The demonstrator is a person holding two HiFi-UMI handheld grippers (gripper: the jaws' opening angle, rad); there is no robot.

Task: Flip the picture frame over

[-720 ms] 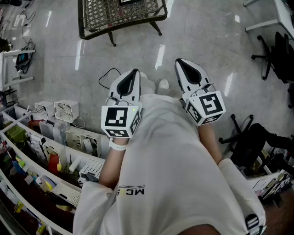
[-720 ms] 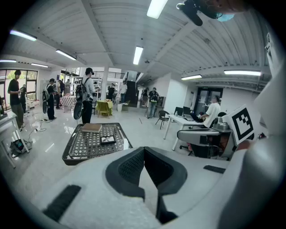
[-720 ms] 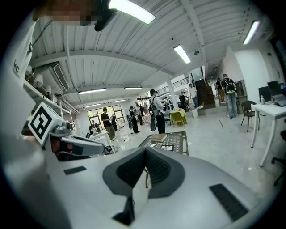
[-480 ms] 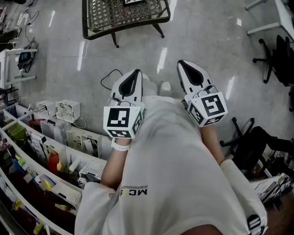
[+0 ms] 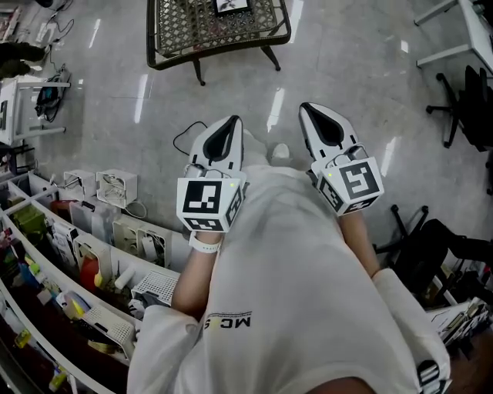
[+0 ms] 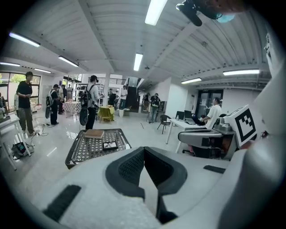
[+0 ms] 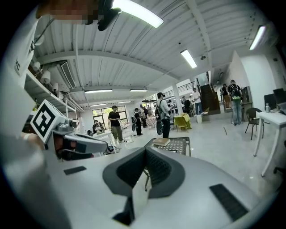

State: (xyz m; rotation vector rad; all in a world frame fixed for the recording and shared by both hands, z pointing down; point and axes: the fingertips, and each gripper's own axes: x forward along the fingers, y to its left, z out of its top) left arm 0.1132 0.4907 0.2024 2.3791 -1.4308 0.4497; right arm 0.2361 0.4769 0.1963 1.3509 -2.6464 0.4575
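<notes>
The picture frame (image 5: 231,6) lies face up on a low black lattice table (image 5: 216,52) at the top edge of the head view. In the left gripper view the frame (image 6: 109,145) sits on the table (image 6: 87,151) just in front of a brown book (image 6: 94,133). I hold both grippers in front of my body, well short of the table. My left gripper (image 5: 233,120) is shut and empty, as is my right gripper (image 5: 306,106). In the right gripper view the book (image 7: 161,142) and the table (image 7: 179,145) show beyond the shut jaws; the frame is hidden there.
Cluttered shelves (image 5: 77,254) and white boxes (image 5: 115,186) stand at my left. A black cable (image 5: 183,129) lies on the shiny floor ahead of the left gripper. Office chairs (image 5: 462,92) are at the right. Several people (image 6: 91,100) stand far off; a white desk (image 6: 196,127) is to the right.
The table has slid lower into the head view and the picture frame now shows at its top edge. Both grippers keep their pose in front of my body.
</notes>
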